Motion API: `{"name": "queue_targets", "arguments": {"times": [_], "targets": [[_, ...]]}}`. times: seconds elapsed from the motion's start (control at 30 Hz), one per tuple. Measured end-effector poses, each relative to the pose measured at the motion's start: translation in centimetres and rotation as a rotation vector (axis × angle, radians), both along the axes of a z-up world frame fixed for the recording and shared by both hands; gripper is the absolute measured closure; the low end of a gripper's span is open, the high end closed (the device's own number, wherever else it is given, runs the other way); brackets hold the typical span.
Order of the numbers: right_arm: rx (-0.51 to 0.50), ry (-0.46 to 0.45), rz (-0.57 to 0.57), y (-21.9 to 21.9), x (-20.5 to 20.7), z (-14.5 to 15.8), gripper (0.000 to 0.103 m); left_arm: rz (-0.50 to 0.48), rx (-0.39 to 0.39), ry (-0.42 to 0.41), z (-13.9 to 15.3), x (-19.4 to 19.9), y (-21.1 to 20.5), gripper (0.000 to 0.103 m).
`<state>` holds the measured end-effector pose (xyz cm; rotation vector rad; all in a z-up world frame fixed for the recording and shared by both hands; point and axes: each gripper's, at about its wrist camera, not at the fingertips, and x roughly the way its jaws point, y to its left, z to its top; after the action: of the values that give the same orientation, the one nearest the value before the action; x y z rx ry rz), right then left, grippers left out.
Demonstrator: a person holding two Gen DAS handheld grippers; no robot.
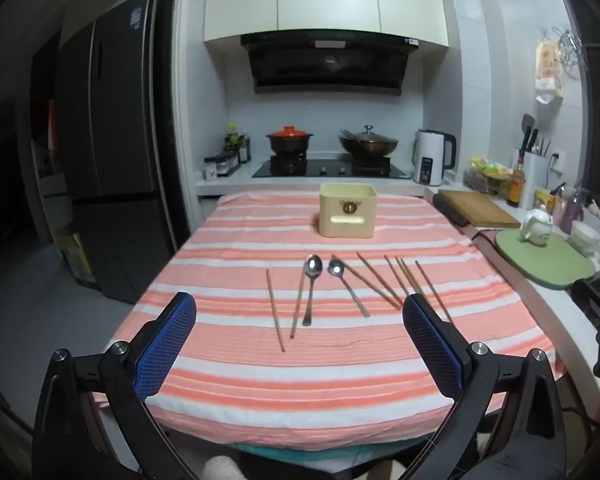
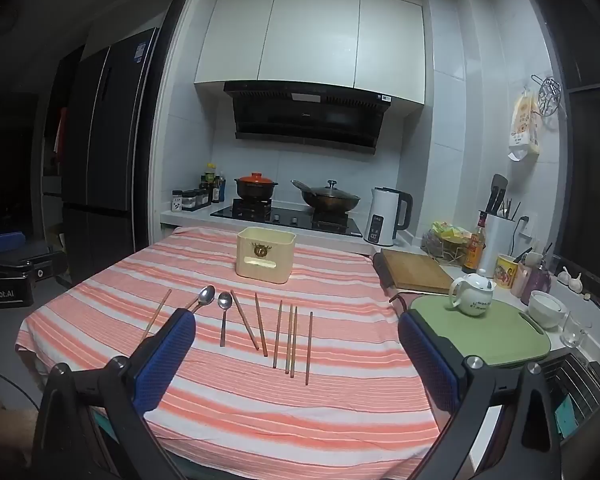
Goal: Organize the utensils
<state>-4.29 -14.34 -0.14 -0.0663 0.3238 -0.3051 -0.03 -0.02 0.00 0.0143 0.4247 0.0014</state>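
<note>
A table with an orange-and-white striped cloth holds two metal spoons and several wooden chopsticks laid in a loose row. A cream square holder box stands behind them at the far middle. My left gripper is open and empty, above the near table edge. My right gripper is open and empty, also short of the utensils.
A counter runs along the right with a wooden board, a green mat with a white teapot, bowls and bottles. A stove with pots and a kettle stand behind. A fridge is at left.
</note>
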Motion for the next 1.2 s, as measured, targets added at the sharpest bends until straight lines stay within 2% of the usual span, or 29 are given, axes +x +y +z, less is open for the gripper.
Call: {"name": "queue_targets", "arguments": {"times": [0.43, 0.5, 1.2], "targets": [[0.014, 0.002, -0.010, -0.4, -1.3, -0.5, 0.000, -0.019, 0.000, 0.016, -0.1, 0.1, -0.2, 0.000], [0.013, 0.022, -0.010, -0.4, -0.1, 0.0, 0.000, -0.019, 0.000, 0.017, 0.0, 0.2, -0.2, 0.000], [0.028, 0.027, -0.016, -1.0, -0.1, -0.3, 0.000, -0.027, 0.000, 0.038, -0.4, 0.3, -0.4, 0.000]]}}
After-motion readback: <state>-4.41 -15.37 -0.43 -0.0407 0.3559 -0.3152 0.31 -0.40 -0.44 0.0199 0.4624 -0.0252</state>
